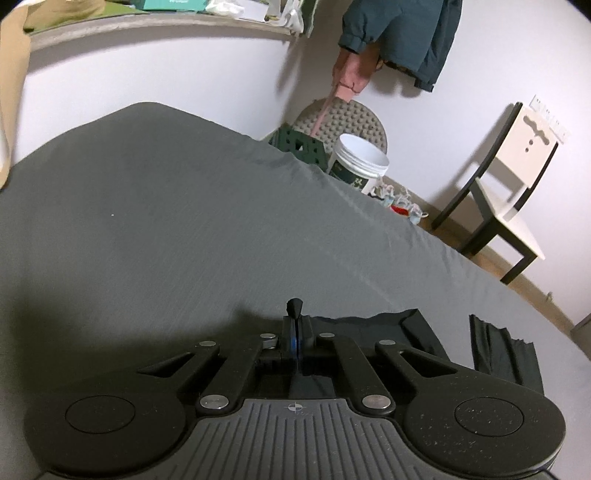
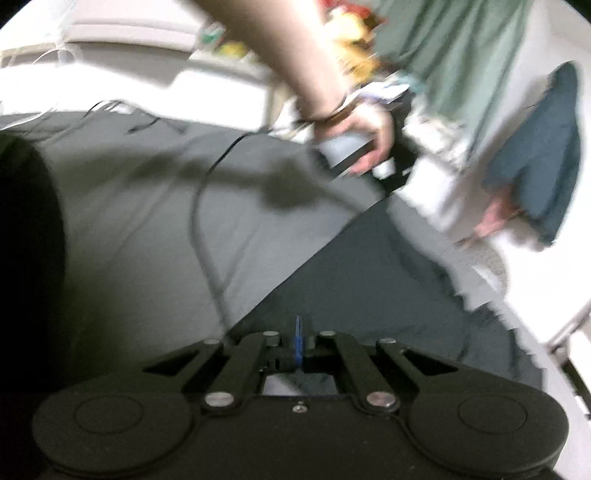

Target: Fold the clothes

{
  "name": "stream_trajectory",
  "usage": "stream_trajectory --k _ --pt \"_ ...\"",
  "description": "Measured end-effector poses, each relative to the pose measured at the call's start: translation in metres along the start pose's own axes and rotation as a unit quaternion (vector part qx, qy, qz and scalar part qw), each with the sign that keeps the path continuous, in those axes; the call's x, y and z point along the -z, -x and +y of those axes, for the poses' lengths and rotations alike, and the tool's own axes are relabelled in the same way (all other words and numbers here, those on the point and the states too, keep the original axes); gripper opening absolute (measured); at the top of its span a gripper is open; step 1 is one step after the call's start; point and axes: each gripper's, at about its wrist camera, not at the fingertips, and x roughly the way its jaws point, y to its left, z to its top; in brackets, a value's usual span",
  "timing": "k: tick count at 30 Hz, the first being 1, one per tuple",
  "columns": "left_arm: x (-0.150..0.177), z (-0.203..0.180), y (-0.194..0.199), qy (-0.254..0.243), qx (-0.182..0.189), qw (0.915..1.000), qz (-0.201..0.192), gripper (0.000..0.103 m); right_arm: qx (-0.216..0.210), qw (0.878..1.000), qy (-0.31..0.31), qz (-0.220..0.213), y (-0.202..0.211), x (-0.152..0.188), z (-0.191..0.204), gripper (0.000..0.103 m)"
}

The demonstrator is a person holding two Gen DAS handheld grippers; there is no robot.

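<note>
We see the left hand-held gripper (image 1: 295,314) at the bottom middle of its frame, with its two fingers pressed tight together and a small bit of black cloth (image 1: 380,328) pinched between them. The rest of the cloth lies flat on the grey bed (image 1: 166,221) at the lower right of the frame, and one more dark piece (image 1: 502,354) lies just beside it, farther right. At the upper right of that frame, a white chair (image 1: 517,177) stands by the wall, a white tub (image 1: 360,158) stands on the floor near the bed's edge, and a blue jacket (image 1: 406,33) hangs at the top. In the right wrist view, which is blurry, the right hand-held gripper (image 2: 298,332) sits at the bottom middle with its fingers closed together too. Dark grey cloth (image 2: 351,266) spreads out right in front of it, but we cannot tell if it is holding any. In the upper middle of this frame, a hand (image 2: 365,136) grips a handle, and a thin cable (image 2: 199,229) curves down across the bed.
</note>
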Motion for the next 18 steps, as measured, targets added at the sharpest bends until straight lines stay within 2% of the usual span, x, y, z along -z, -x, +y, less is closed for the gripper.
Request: stream_trajectory --k 1,3,5,12,18 --pt "0.0 -0.001 0.001 -0.004 -0.006 1.0 0.001 0.001 -0.009 1.0 0.011 0.011 -0.004 0.002 0.002 0.008" --pt "0.001 -0.002 0.001 -0.005 -0.017 0.9998 0.002 0.001 0.007 0.999 0.04 0.014 -0.007 0.007 0.013 0.03" --pt "0.002 0.0 0.0 0.004 -0.019 0.9998 0.003 0.001 0.009 0.997 0.075 0.019 -0.01 0.008 0.025 0.035" --pt "0.008 0.006 -0.005 0.008 -0.02 0.9997 0.011 0.001 0.03 0.988 0.149 -0.001 -0.023 0.009 0.048 0.042" --pt "0.011 0.012 -0.006 0.009 -0.017 0.9997 0.017 0.001 0.029 0.988 0.151 -0.024 -0.032 0.013 0.051 0.035"
